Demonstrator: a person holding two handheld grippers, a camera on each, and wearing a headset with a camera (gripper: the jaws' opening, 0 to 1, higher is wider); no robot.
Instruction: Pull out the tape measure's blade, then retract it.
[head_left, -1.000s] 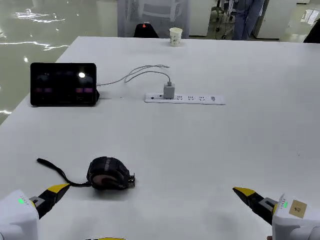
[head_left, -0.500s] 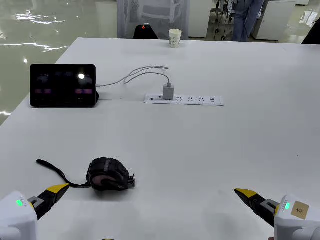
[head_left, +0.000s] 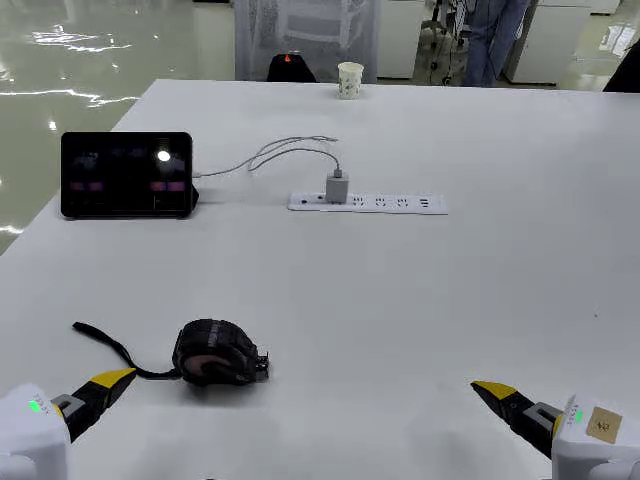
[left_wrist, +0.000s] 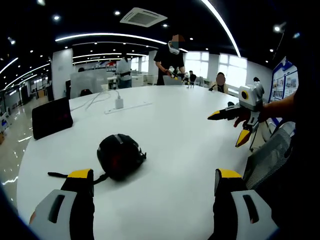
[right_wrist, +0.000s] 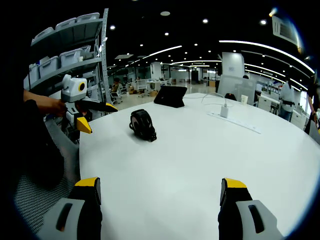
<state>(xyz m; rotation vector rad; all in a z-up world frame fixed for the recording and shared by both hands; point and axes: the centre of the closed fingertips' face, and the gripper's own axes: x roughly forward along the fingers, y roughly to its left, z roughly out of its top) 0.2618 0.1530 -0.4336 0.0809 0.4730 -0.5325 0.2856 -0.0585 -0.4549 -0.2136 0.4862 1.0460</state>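
We kept the left hand-held gripper and right hand-held gripper open, with the tape measure lying untouched on the worktop.
The left hand-held gripper's jaws were spread wide with nothing between them. The black tape measure lay just ahead of it, nearer its left jaw, and its strap trailed toward that jaw. The right hand-held gripper's jaws were likewise spread and empty, with the tape measure well ahead, toward its left jaw. A tablet and power strip sat far beyond both.
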